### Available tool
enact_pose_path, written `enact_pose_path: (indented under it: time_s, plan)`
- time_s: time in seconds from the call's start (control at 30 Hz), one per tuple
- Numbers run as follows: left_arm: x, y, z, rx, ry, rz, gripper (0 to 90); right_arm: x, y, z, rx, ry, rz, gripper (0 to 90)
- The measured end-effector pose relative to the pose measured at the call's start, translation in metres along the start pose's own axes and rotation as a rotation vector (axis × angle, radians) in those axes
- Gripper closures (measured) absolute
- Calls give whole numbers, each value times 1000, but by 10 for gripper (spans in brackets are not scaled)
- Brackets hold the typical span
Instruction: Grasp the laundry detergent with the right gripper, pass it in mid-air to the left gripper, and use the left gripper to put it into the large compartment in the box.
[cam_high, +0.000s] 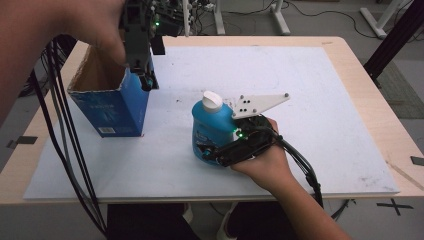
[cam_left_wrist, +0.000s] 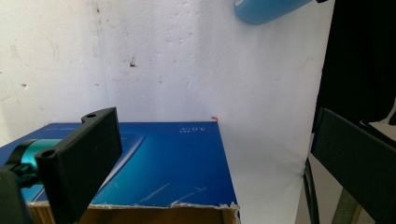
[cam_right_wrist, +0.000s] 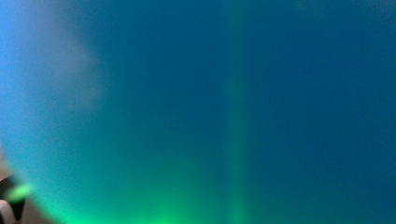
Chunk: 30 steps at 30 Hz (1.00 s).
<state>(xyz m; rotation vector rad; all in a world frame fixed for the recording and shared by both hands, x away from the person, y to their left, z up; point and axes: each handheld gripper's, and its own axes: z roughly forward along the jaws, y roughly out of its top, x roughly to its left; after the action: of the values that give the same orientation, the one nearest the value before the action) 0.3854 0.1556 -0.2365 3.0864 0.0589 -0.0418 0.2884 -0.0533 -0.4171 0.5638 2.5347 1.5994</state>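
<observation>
At the left, the left gripper (cam_high: 145, 75) straddles the near corner wall of the open blue box (cam_high: 117, 107), jaws apart, not visibly pinching. Risk: the box slides or tips if nudged. Center-right, the right gripper (cam_high: 222, 150) surrounds the upright blue bottle (cam_high: 212, 125) on the table (cam_high: 325, 100); whether its pads press, I cannot tell. An incomplete grip may drop it.
</observation>
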Motion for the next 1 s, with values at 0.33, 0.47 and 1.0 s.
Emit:
enact_pose_path:
  time_s: [0.33,0.47,1.0]
  plan:
    - [0,-1,1,3,-2,-4,18,1,-1,1,-27,2,-5,261]
    - [0,-1,1,-1,-1,-6,18,1,-2,0,-34,-1,-3,282]
    - [0,0,1,5,1,-5,18,1,-6,-1,-52,-9,-1,353]
